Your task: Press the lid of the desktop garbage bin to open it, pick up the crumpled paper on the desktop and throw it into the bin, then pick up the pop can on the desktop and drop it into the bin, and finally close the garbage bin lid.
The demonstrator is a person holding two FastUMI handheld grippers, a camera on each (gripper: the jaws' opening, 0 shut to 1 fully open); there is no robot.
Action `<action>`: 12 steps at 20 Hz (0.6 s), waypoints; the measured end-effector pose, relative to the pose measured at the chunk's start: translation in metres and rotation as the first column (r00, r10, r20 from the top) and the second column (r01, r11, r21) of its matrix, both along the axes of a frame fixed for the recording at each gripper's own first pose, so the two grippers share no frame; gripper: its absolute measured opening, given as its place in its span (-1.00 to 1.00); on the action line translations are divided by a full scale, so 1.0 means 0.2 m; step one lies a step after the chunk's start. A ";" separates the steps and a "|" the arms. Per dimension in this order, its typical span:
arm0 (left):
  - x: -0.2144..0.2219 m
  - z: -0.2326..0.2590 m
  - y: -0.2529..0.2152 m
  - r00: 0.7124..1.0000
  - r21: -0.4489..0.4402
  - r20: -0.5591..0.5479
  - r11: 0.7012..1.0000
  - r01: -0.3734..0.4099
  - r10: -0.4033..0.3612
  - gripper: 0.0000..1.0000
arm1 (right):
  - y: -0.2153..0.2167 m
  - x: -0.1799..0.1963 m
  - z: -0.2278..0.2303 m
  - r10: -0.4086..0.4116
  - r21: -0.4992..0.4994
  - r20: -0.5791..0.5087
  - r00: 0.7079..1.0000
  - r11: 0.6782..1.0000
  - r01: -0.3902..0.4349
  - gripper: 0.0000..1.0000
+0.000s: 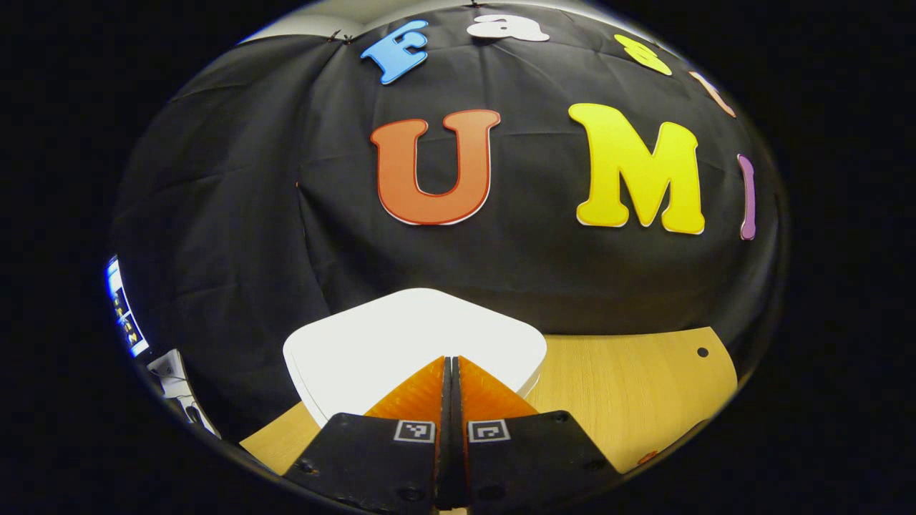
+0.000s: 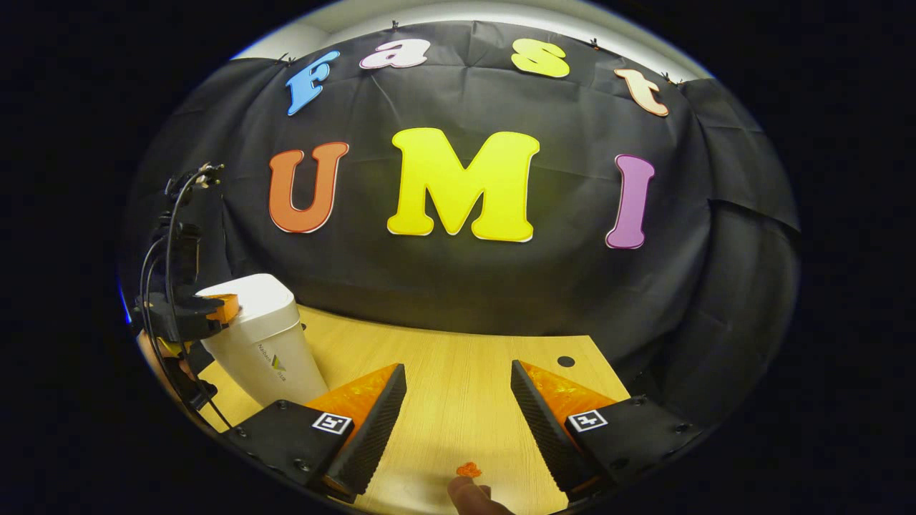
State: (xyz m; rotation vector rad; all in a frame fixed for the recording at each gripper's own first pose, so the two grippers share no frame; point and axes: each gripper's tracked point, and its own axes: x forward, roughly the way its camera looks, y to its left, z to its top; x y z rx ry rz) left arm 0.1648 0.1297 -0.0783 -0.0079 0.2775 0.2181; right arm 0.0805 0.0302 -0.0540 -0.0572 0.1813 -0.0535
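A: Left gripper view. Left tongs (image 1: 451, 361) clenched, fingers pressed together with nothing between them. Their tips lie over the near edge of the bin's lid (image 1: 401, 343), just ahead. Contact or a small gap? Cannot tell. The lid lies flat and closed, so the bin's contents are hidden. Bare worktop (image 1: 630, 386) runs to the right of the tongs, with a small dark hole (image 1: 703, 352) near its far edge.

B: Right gripper view. Right tongs (image 2: 458, 400) released, fingers wide apart, nothing held. This view adds the bin (image 2: 261, 343) from the side: white body, lid (image 2: 247, 293) shut, standing far left of these tongs on the worktop (image 2: 458, 372). The left tongs (image 2: 218, 307) sit at the lid's left edge, cables rising above them. Ahead and right of the open fingers, the hole (image 2: 566, 361).

A: Anything closer in?

B: A small orange scrap (image 2: 469, 470) on the wood between the fingers, and a fingertip (image 2: 469, 497) just behind it.
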 end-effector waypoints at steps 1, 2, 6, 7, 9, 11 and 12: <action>0.00 -0.02 0.00 1.000 -0.005 -0.024 1.000 -0.007 0.007 -0.94 | 0.00 0.00 0.00 0.005 0.003 -0.001 1.000 1.000 -0.005 0.86; -0.01 -0.02 0.00 0.999 -0.005 -0.039 1.000 -0.012 0.012 -0.94 | 0.00 0.00 -0.01 0.011 0.008 -0.003 1.000 1.000 -0.011 0.87; 0.00 0.00 0.01 0.998 0.018 -0.047 0.999 -0.031 0.032 -0.94 | -0.02 -0.03 0.01 0.028 0.034 0.002 1.000 0.999 -0.028 0.87; -0.01 0.01 0.00 0.998 0.045 -0.048 0.998 -0.032 0.034 -0.94 | -0.03 -0.03 0.02 0.032 0.041 0.006 0.999 0.999 -0.033 0.87; 0.00 0.10 -0.02 0.999 0.081 -0.023 0.997 -0.022 0.024 -0.94 | -0.06 -0.06 0.03 0.040 0.059 0.008 0.999 0.997 -0.040 0.87; -0.02 0.27 -0.04 0.999 0.098 0.045 0.995 -0.031 0.027 -0.94 | -0.08 -0.08 0.03 0.055 0.076 0.007 0.998 0.996 -0.056 0.87; -0.04 0.35 -0.06 0.996 0.096 0.088 0.995 -0.027 0.019 -0.94 | -0.10 -0.09 0.03 0.060 0.079 0.006 0.998 0.995 -0.060 0.87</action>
